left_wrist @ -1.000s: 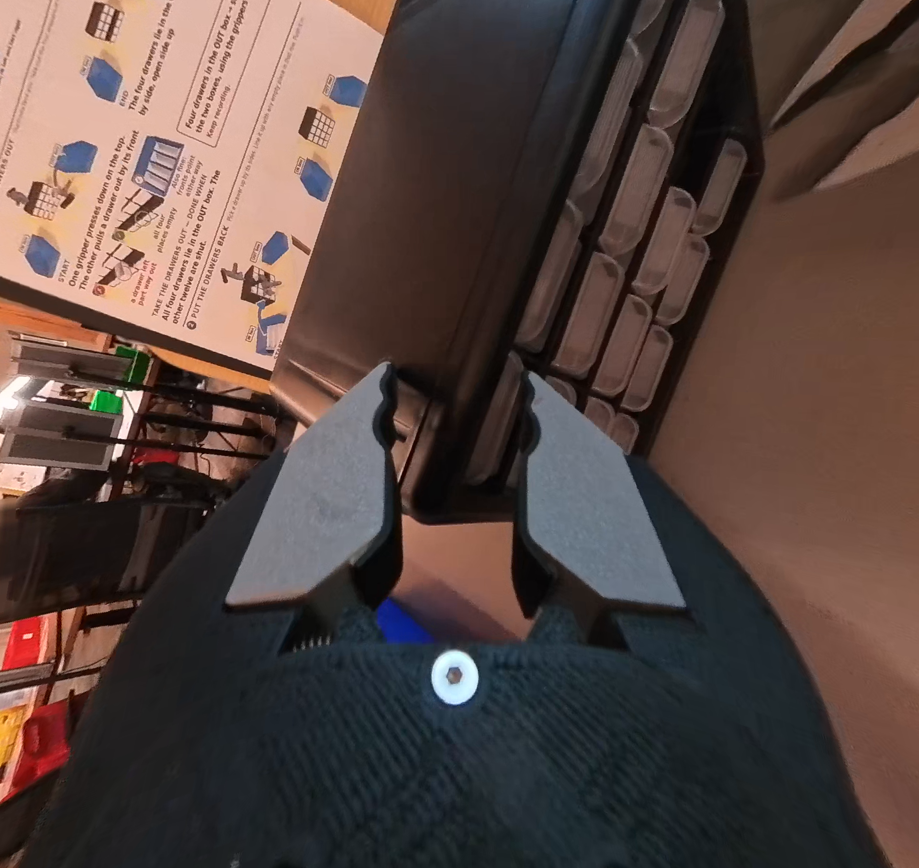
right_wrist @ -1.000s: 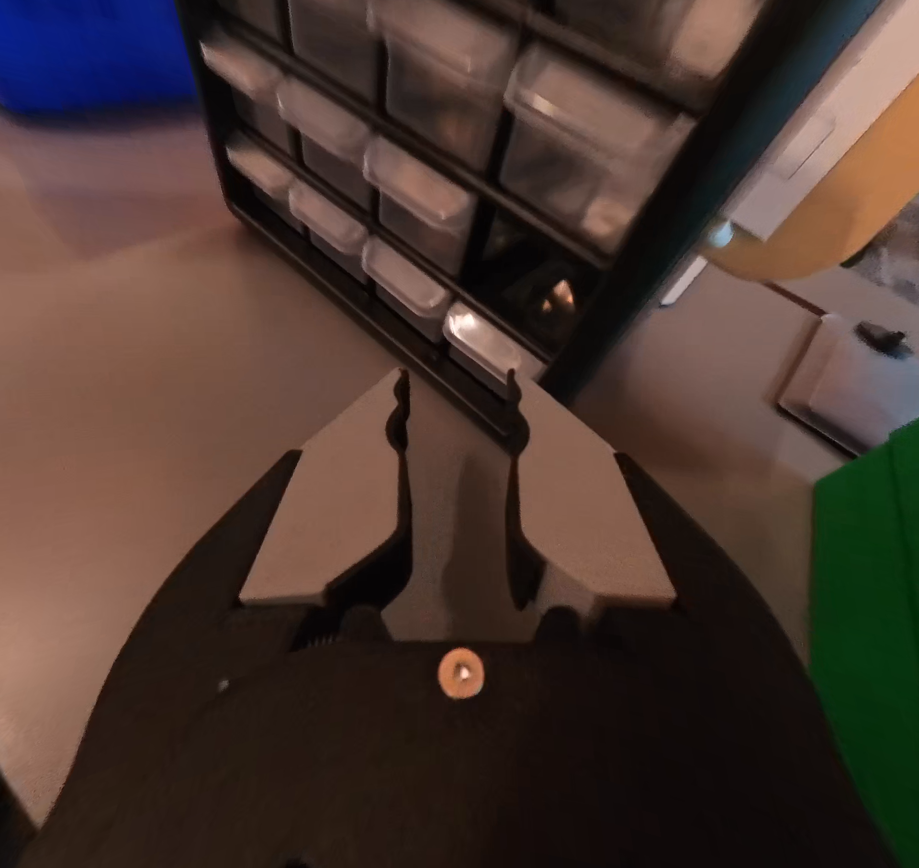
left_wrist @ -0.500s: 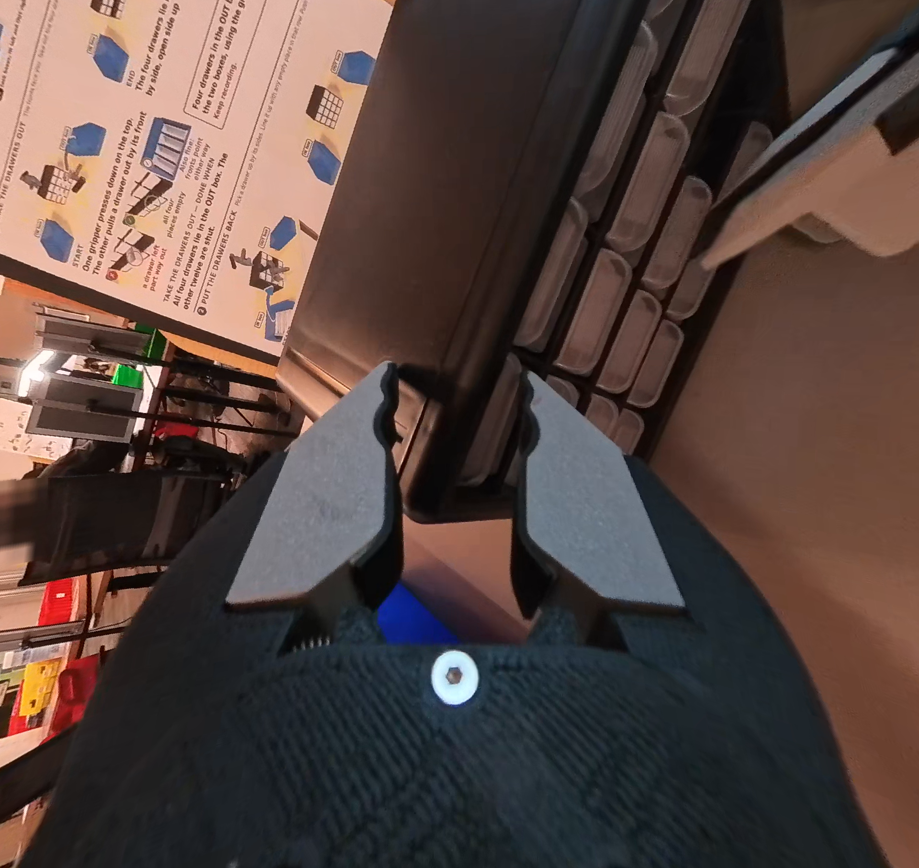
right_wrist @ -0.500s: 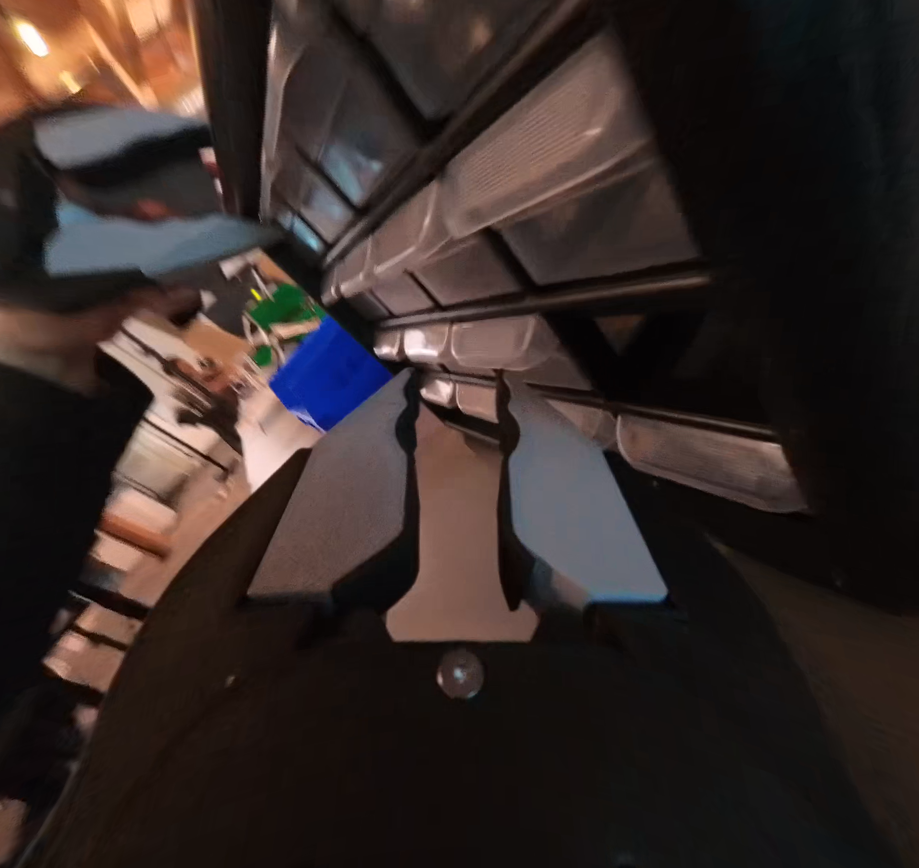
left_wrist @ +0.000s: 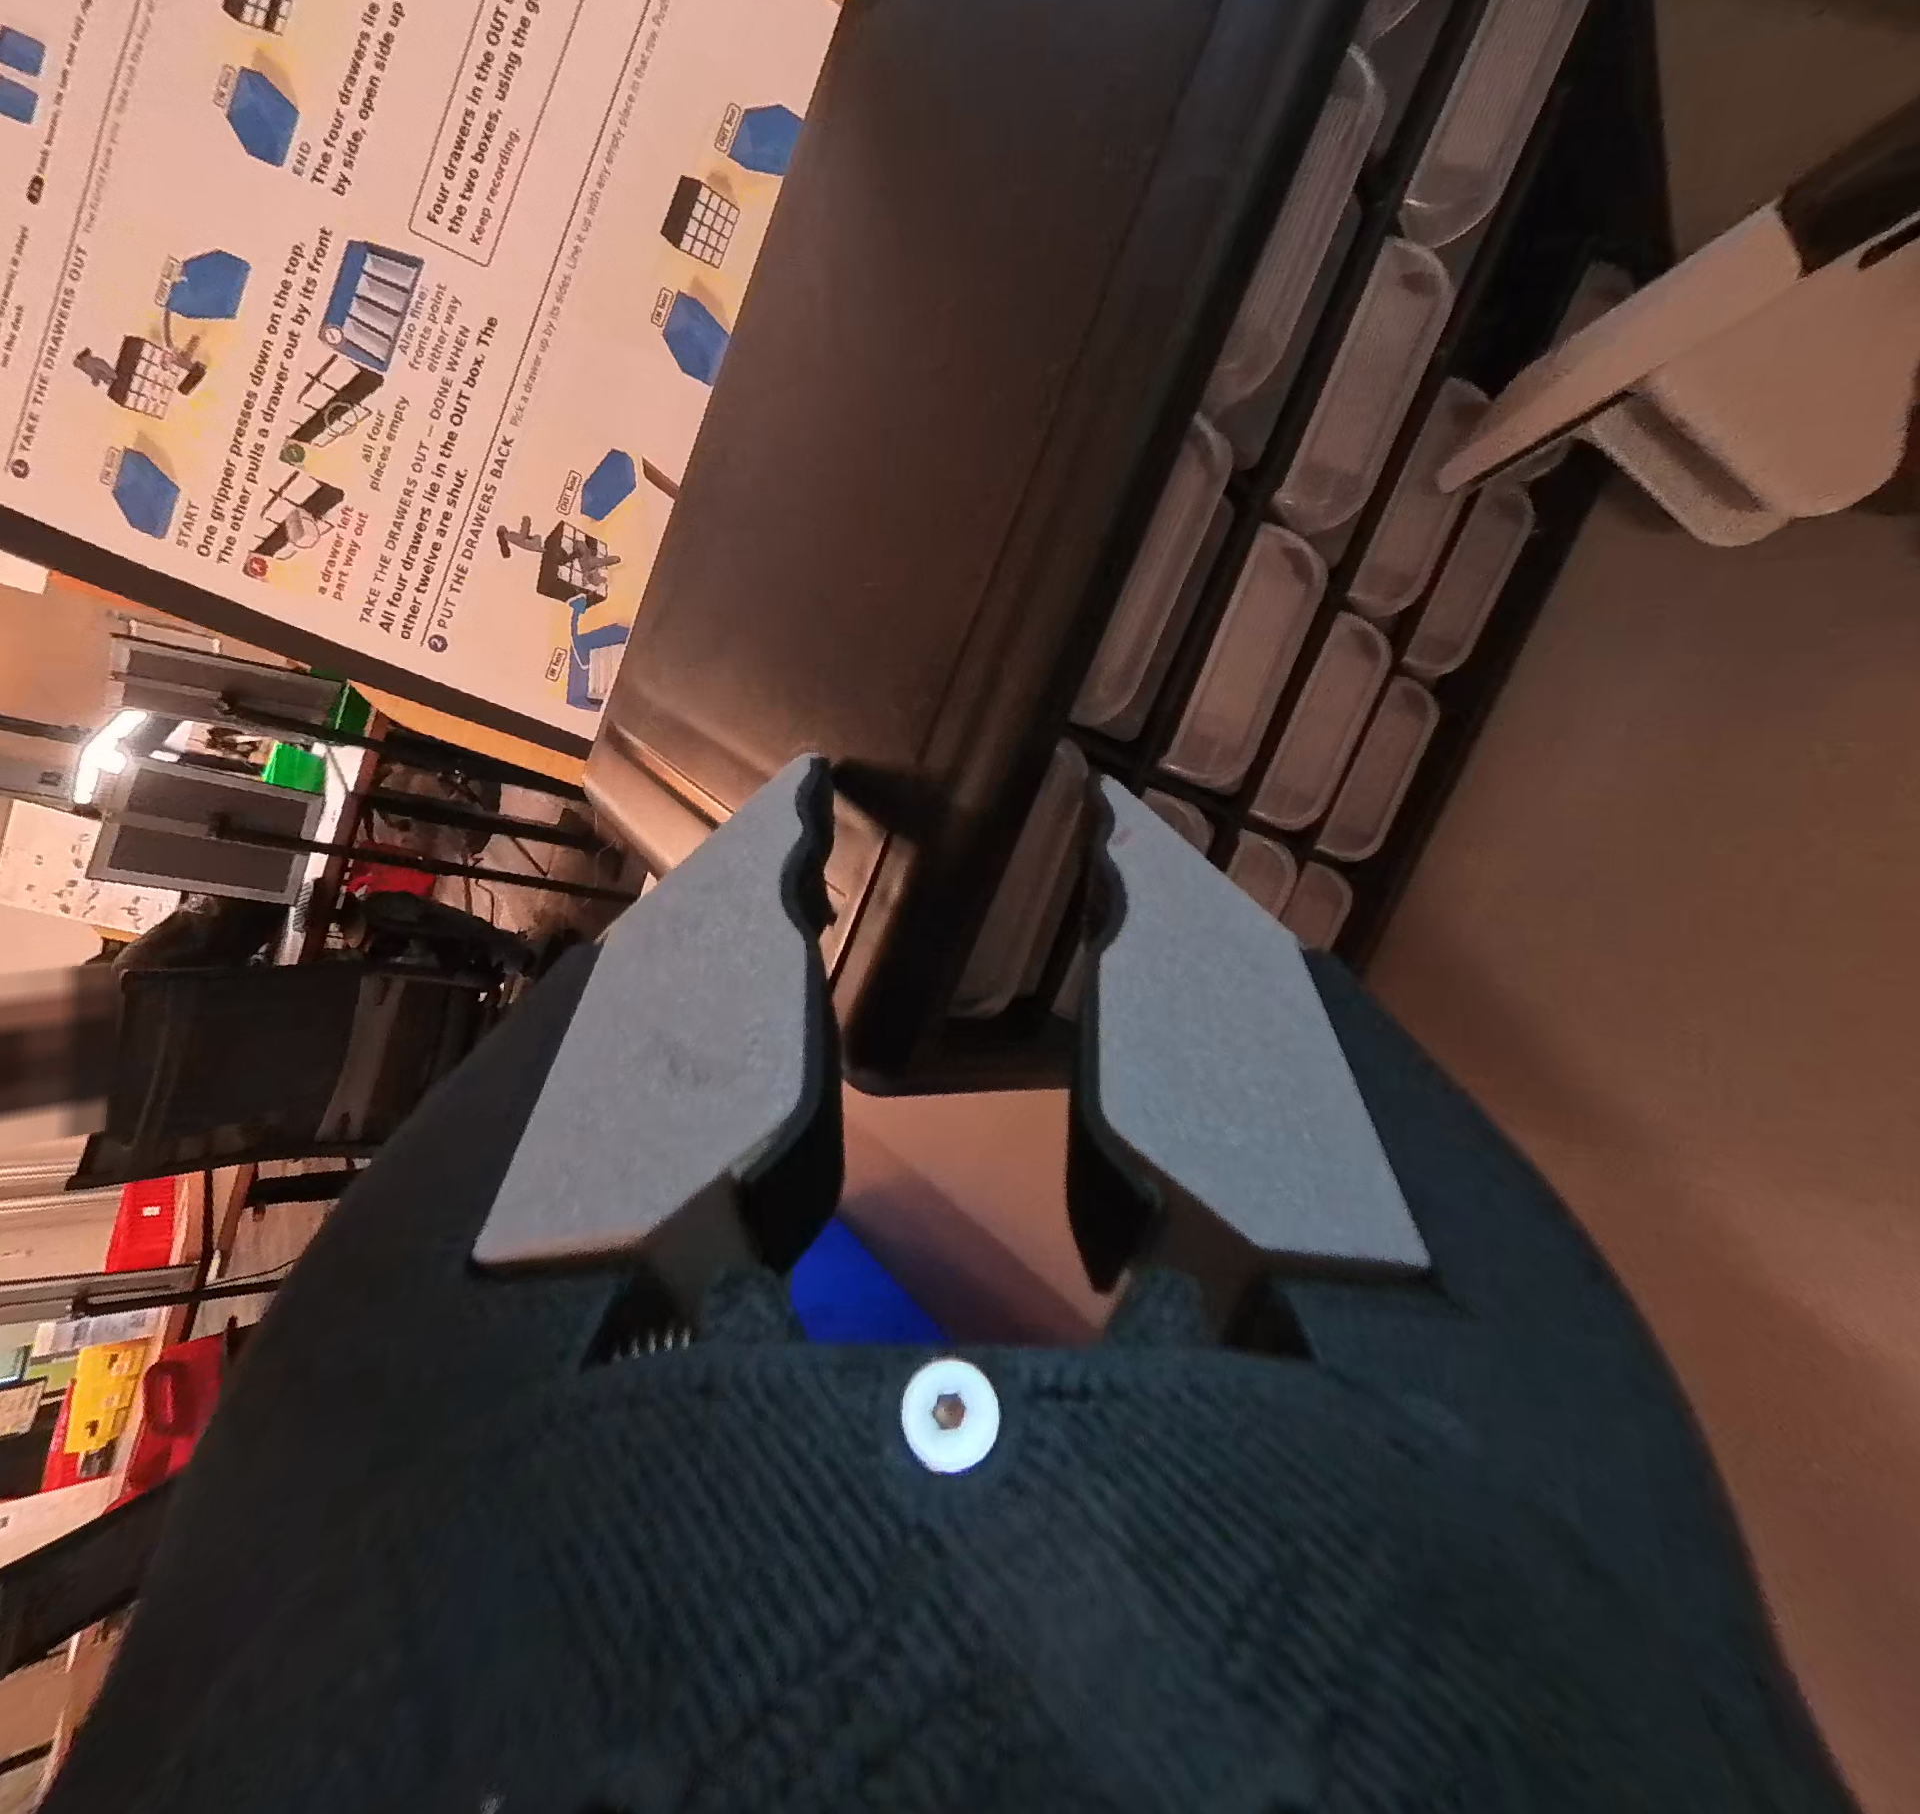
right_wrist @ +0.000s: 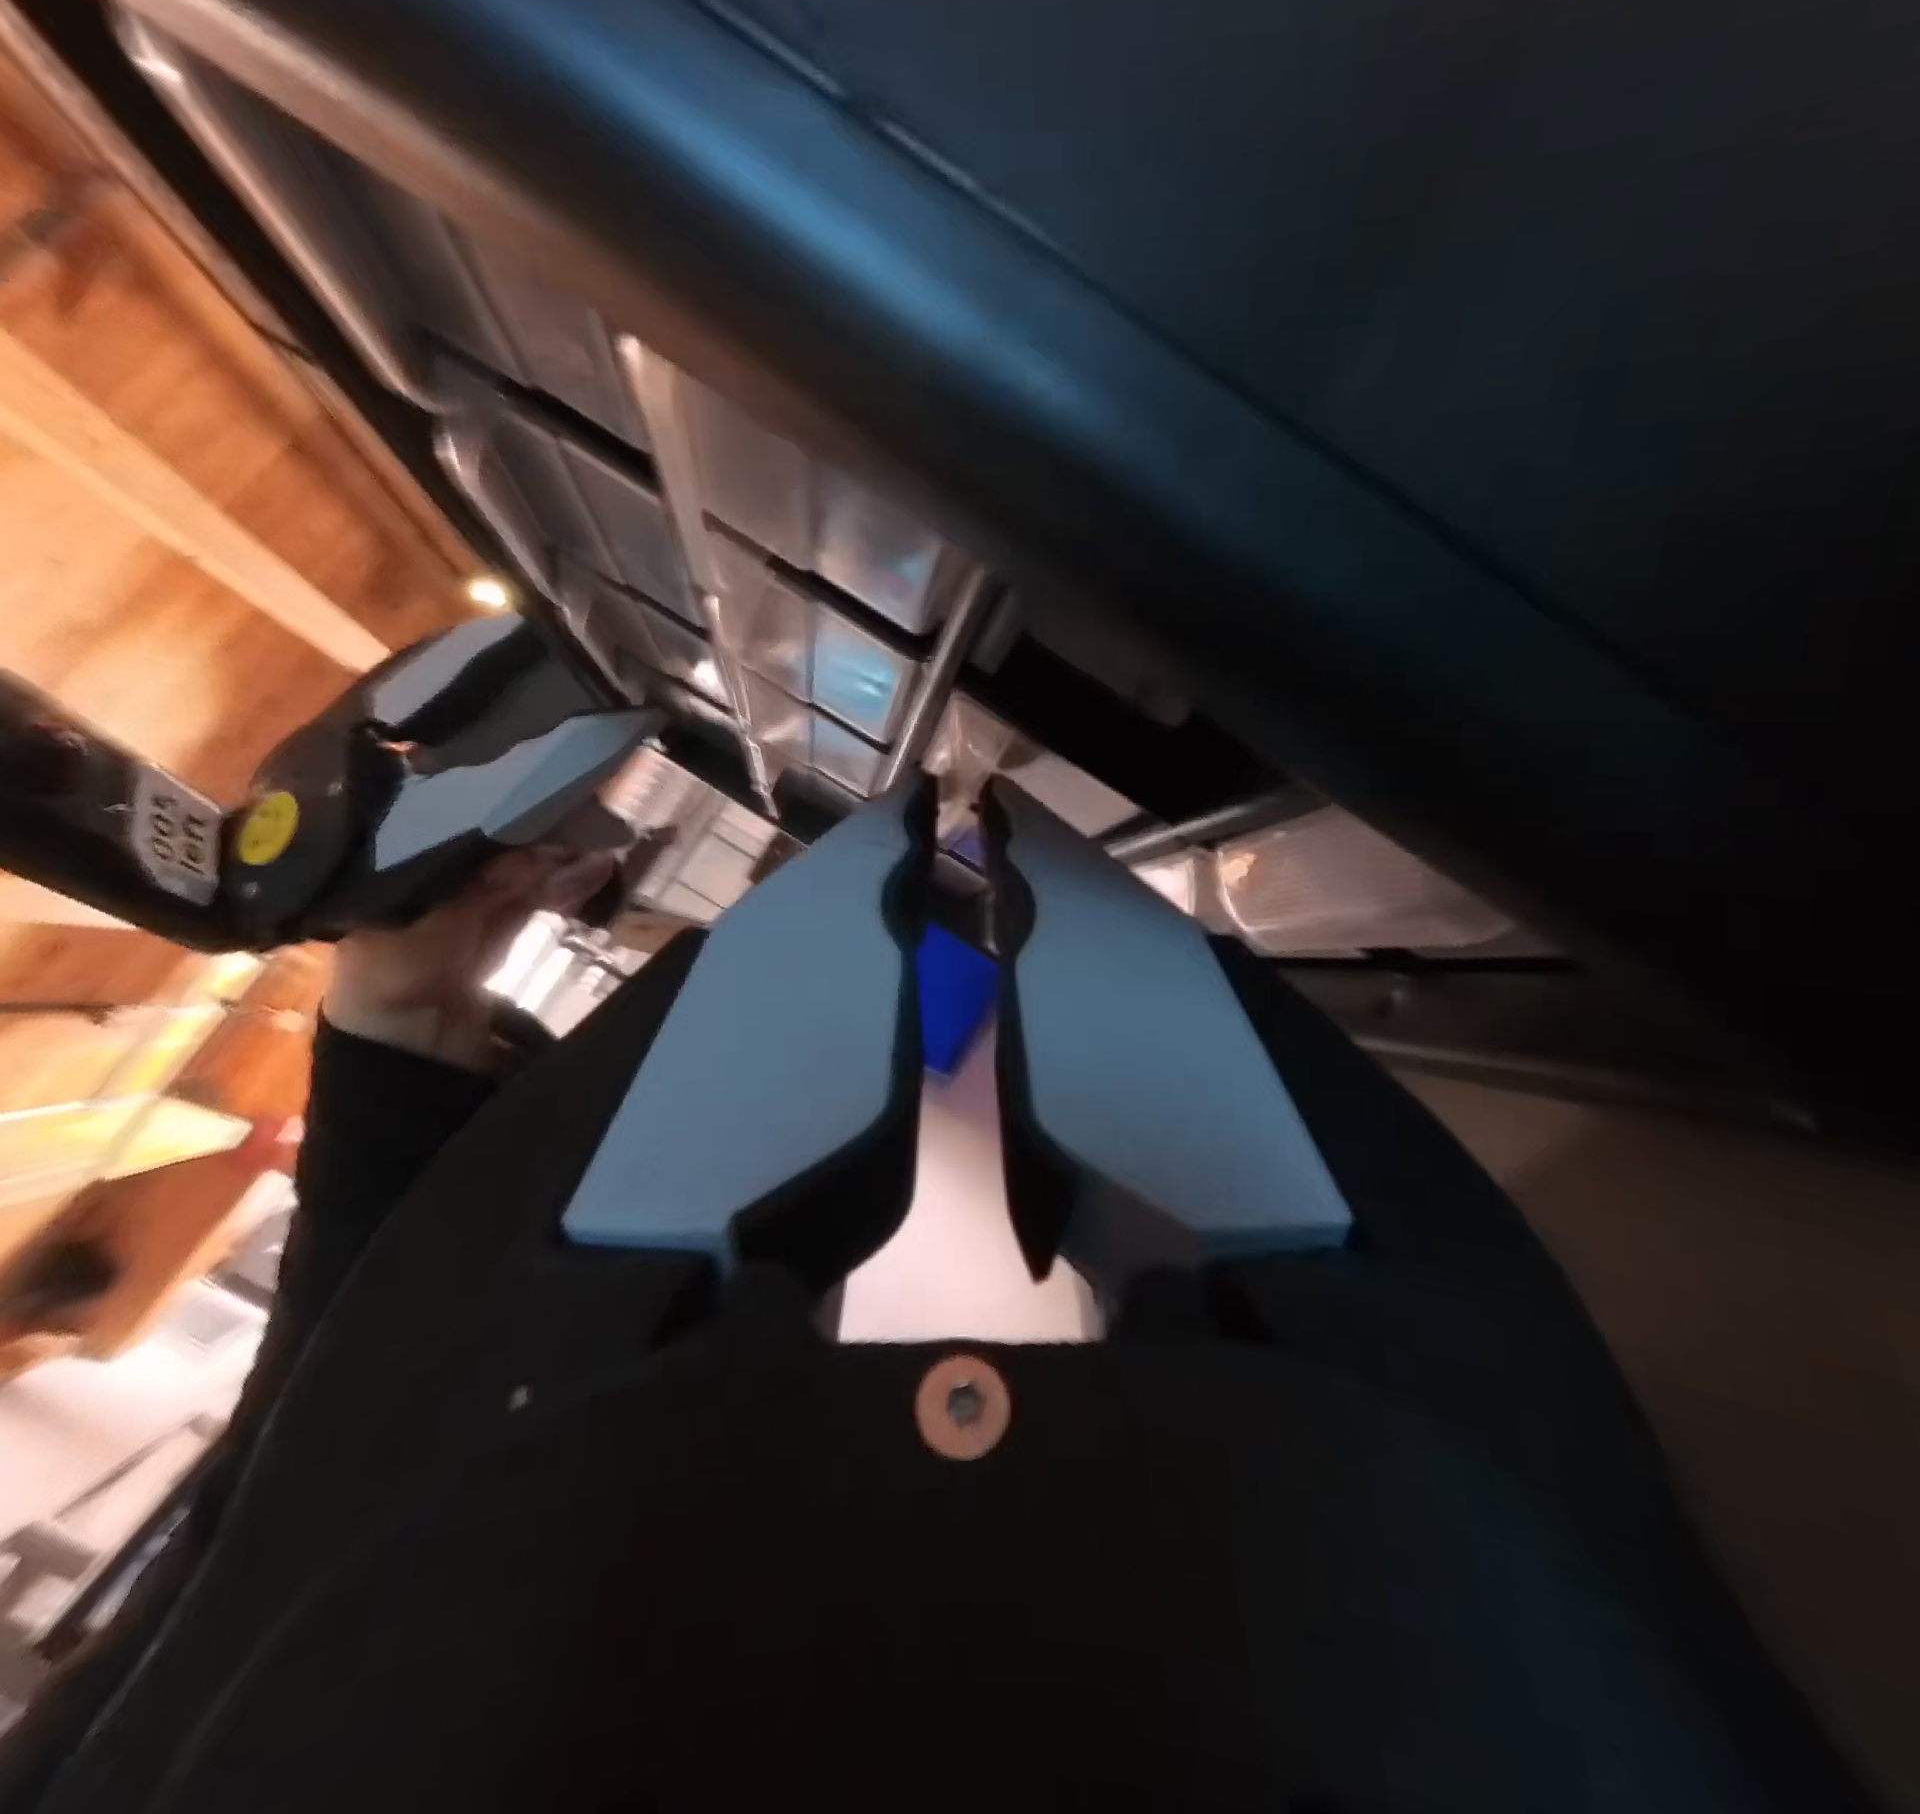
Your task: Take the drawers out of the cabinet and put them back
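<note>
The black cabinet with rows of clear drawers fills the left wrist view. My left gripper is open and straddles the cabinet's top front corner, one finger on the top and one at the drawer fronts. My right gripper is closed down to a narrow gap, with its tips on the front lip of a clear drawer. The cabinet looms dark above it. The right gripper also shows in the left wrist view, touching a drawer front in the outer column.
An instruction poster stands behind the cabinet. A blue box shows between my left fingers and in the right wrist view. The tan table lies in front of the cabinet. A person's hand holds the left gripper.
My right gripper swung up to the drawer fronts and its jaws narrowed from wide open to a thin gap. My left gripper stayed on the cabinet's corner.
</note>
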The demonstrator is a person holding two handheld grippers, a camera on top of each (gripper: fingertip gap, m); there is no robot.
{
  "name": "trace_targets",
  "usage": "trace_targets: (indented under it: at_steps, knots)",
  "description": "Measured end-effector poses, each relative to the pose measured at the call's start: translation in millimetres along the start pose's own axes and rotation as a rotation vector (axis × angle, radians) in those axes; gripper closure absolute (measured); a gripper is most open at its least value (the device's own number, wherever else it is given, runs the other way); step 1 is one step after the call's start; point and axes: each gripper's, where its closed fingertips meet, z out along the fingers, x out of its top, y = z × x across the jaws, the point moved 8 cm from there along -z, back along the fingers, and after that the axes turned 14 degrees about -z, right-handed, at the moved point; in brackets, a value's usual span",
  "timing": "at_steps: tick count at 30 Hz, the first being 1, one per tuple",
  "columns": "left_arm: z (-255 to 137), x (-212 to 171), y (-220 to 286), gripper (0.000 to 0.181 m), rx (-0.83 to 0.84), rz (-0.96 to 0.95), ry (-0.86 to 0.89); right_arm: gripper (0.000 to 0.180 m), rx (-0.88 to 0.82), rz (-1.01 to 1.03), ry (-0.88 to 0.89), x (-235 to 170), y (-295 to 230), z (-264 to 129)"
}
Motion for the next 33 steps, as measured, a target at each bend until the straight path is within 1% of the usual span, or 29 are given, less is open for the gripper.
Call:
trace_targets:
  at_steps: [3, 6, 8, 10, 11, 12, 14, 15, 18, 21, 23, 24, 26, 27, 28, 29, 31, 32, 33]
  knots:
    - [0.1, 1.2, 0.9, 0.134, 0.01, 0.009, -0.018, 0.177, 0.016, -0.006, -0.022, -4.8, -6.2, -6.5]
    - [0.1, 2.0, 1.1, 0.134, 0.013, 0.016, -0.029, 0.177, 0.021, -0.065, -0.101, -14.0, -24.4, -22.7]
    - [0.0, 1.8, 1.1, 0.134, 0.013, 0.013, -0.027, 0.176, 0.031, -0.137, -0.17, -19.8, -37.2, -35.0]
    - [0.0, 1.3, 1.1, 0.134, 0.012, 0.008, -0.02, 0.174, 0.03, -0.257, -0.256, -21.8, -46.5, -45.5]
    - [-0.1, 1.0, 1.0, 0.134, 0.011, 0.004, -0.016, 0.168, 0.008, -0.331, -0.29, -20.2, -49.0, -49.7]
    - [-0.1, 0.8, 1.0, 0.134, 0.01, 0.0, -0.013, 0.157, -0.022, -0.403, -0.318, -17.1, -50.4, -53.2]
    - [-0.1, 0.6, 1.3, 0.134, 0.013, -0.005, -0.01, 0.146, -0.077, -0.533, -0.389, -9.3, -52.6, -58.6]
    - [-0.2, 0.6, 1.4, 0.134, 0.014, -0.005, -0.011, 0.134, -0.101, -0.598, -0.421, -4.7, -54.4, -60.7]
    - [-0.2, 1.2, 1.8, 0.134, 0.018, 0.004, -0.019, 0.116, -0.171, -0.835, -0.53, 9.3, -62.0, -65.1]
    - [-0.2, 1.4, 1.6, 0.134, 0.016, 0.006, -0.022, 0.114, -0.21, -1.093, -0.667, 19.9, -74.5, -61.0]
    - [-0.3, 1.3, 1.8, 0.134, 0.017, 0.006, -0.021, 0.114, -0.163, -1.271, -0.782, 16.1, -87.9, -52.7]
    - [-0.3, 1.2, 1.8, 0.134, 0.017, 0.005, -0.02, 0.11, -0.156, -1.367, -0.847, 12.3, -92.2, -47.6]
    - [-0.4, 1.2, 1.8, 0.134, 0.017, 0.002, -0.018, 0.109, -0.216, -1.571, -0.96, 6.5, -92.7, -35.2]
    - [-0.4, 1.1, 1.9, 0.134, 0.017, 0.001, -0.018, 0.112, -0.252, -1.656, -1.008, 4.6, -91.1, -28.4]
    - [-0.4, 1.1, 1.9, 0.134, 0.018, 0.002, -0.018, 0.122, -0.26, -1.707, -1.044, 1.8, -90.0, -21.7]
    - [-0.4, 1.2, 2.1, 0.134, 0.02, 0.001, -0.019, 0.124, -0.23, -1.719, -1.087, -3.1, -89.0, -15.7]
    - [-0.6, 1.3, 2.4, 0.134, 0.022, 0.004, -0.022, 0.119, -0.19, -1.715, -1.186, -10.8, -82.7, -6.0]
    - [-0.5, 1.4, 2.4, 0.134, 0.023, 0.005, -0.023, 0.123, -0.177, -1.714, -1.247, -14.2, -77.2, -2.9]
    - [-0.5, 1.4, 2.4, 0.134, 0.023, 0.006, -0.024, 0.136, -0.183, -1.722, -1.294, -16.0, -71.1, 0.0]
